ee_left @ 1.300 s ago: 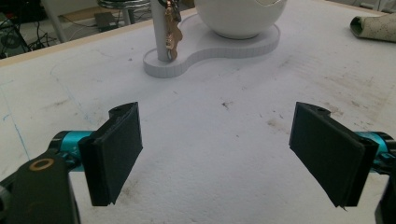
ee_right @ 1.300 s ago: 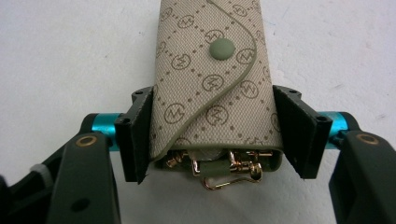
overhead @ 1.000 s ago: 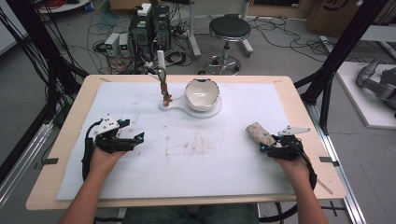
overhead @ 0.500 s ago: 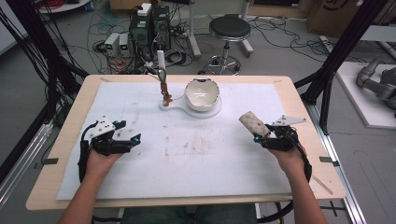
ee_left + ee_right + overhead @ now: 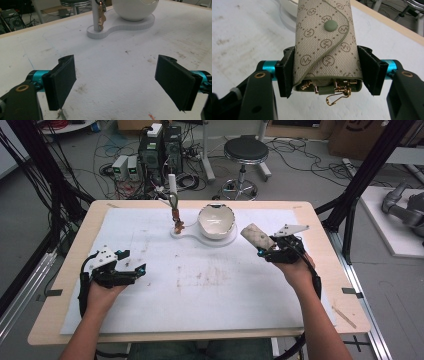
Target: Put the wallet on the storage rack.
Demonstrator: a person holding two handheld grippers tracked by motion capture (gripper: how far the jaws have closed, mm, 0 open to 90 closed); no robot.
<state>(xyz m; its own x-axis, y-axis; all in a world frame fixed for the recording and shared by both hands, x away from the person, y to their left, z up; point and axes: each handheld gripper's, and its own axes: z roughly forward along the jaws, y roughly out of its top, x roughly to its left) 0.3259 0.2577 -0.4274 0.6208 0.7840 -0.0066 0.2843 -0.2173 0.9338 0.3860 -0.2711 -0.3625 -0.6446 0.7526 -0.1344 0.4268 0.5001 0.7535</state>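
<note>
A beige monogram key pouch (image 5: 325, 47) with a green snap and gold hooks at its open end sits clamped between the jaws of my right gripper (image 5: 325, 73). In the high view that gripper (image 5: 272, 251) holds the pouch (image 5: 256, 236) above the table's right side, close to the white bowl (image 5: 216, 221). The bowl rests on a white stand base (image 5: 192, 235) with a post from which a brown key charm (image 5: 175, 216) hangs. My left gripper (image 5: 132, 262) rests at the left, open, nothing between its pads (image 5: 63, 80); it faces the stand (image 5: 120, 26).
A white sheet (image 5: 200, 285) covers the wooden table (image 5: 345, 315). Behind the far edge stand a stool (image 5: 245, 150), electronics boxes (image 5: 160, 147) and floor cables. A black frame post (image 5: 367, 175) rises by the right corner.
My right gripper has carried the pouch up and away from the near right, toward the bowl. The left gripper has stayed nearly still.
</note>
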